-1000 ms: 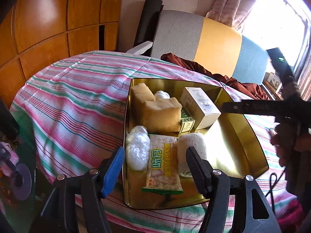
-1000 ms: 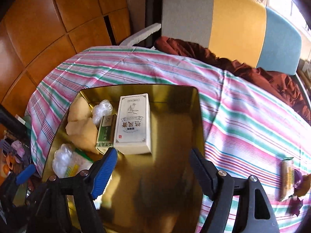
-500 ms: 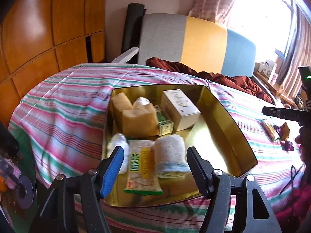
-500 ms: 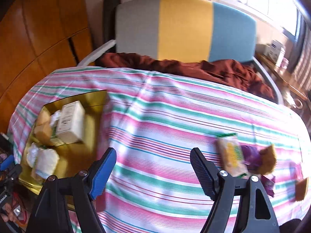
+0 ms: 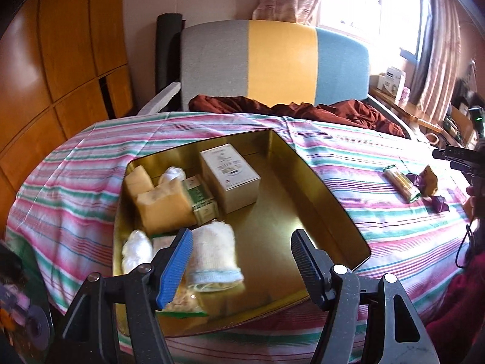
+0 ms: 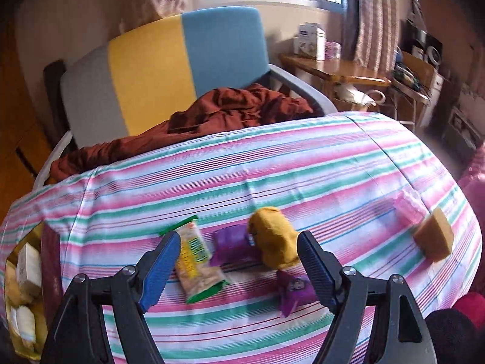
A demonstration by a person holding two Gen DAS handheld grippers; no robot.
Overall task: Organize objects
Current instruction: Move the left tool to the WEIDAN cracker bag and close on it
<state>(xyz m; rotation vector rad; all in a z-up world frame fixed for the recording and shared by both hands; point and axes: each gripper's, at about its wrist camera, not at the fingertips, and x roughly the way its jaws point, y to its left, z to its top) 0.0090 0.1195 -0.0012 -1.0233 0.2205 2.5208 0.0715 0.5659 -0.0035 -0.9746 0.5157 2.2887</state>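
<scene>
Swinging off the gold tin [image 5: 318,182], my right gripper [image 6: 238,261], jaws apart and empty, now faces the loose snack packet [image 6: 195,261]; left gripper [image 5: 242,257] gapes idle too.

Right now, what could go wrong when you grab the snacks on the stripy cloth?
The right hand-held gripper is open above a tight cluster: the snack packet, a purple wrapper and a yellow pouch lie close together, so closing might catch two at once. The gold tin sits near the table's front edge, so a bump could perhaps tip it.
</scene>
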